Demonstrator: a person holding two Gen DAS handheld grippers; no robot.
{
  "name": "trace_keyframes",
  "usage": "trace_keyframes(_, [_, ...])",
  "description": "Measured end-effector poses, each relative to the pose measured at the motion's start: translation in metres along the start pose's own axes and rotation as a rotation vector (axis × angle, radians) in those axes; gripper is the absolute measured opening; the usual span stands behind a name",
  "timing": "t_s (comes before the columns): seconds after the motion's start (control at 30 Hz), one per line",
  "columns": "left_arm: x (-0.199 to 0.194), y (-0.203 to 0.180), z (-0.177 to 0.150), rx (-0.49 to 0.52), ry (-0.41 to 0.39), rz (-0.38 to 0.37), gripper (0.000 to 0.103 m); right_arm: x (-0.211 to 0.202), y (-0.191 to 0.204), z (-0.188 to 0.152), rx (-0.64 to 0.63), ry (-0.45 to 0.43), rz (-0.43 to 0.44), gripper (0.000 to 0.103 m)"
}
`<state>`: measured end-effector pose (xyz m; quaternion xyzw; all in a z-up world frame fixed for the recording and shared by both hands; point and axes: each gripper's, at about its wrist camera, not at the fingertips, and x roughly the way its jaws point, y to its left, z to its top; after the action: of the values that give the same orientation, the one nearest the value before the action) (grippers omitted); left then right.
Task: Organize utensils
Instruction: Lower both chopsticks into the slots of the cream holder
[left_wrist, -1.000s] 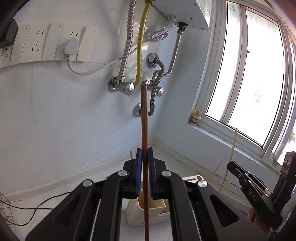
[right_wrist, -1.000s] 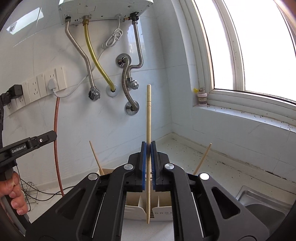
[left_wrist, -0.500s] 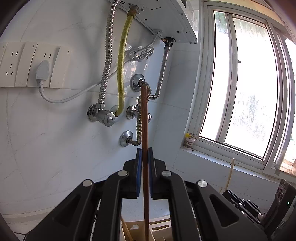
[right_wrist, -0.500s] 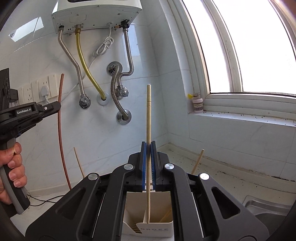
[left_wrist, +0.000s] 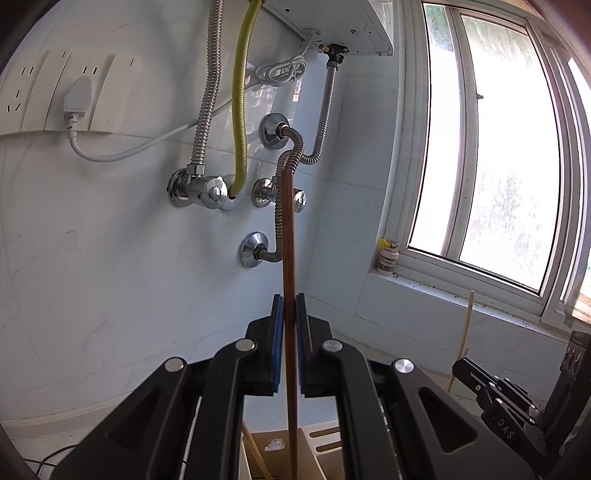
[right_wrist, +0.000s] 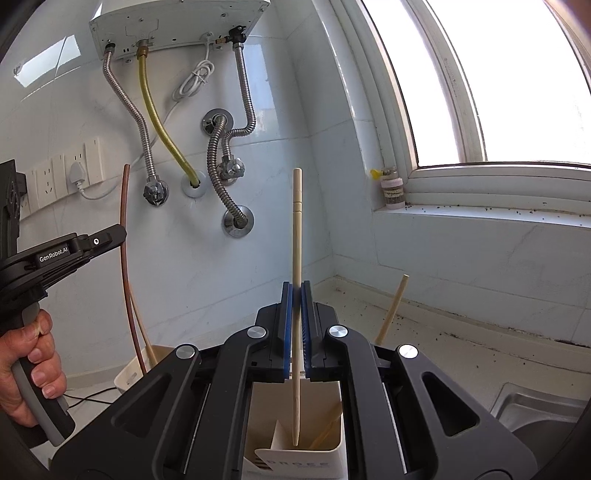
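Pale chopstick (right_wrist: 296, 258) clamped in right hand-held gripper (right_wrist: 295, 295), tip inside cream holder (right_wrist: 332, 456), brown chopstick (left_wrist: 288, 258) pinched by left hand-held gripper (left_wrist: 289, 306)

Both grippers have come down toward the cream utensil holder (right_wrist: 325, 448). The pale chopstick (right_wrist: 296, 295) pinched in the right gripper (right_wrist: 296, 291) now has its lower tip inside the holder's open compartment, where a second ago it hung in front of the holder's wall. The left gripper (left_wrist: 289, 306) with the dark brown chopstick (left_wrist: 289, 280) has drawn closer to the wall pipes, and the holder's top now sits directly beneath it.
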<state>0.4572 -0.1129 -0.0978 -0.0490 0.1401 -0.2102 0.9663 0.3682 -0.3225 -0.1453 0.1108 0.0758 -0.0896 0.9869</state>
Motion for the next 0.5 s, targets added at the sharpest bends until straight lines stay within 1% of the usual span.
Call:
trace_keyframes(0.37, [0.005,-0.003,-0.013,0.022,0.034,0.012,0.006,0.007,0.003,-0.012,-0.019,0.008,-0.019,0.004])
trace_keyframes(0.47, [0.001,-0.005,-0.014,0.037,0.018,0.016,0.006,0.007,0.005,-0.013,-0.033,0.013,-0.021,0.005])
trace_keyframes(0.5, [0.001,-0.006,-0.014,0.042,0.015,0.014,0.008,0.007,0.006,-0.013,-0.038,0.016,-0.021,0.005])
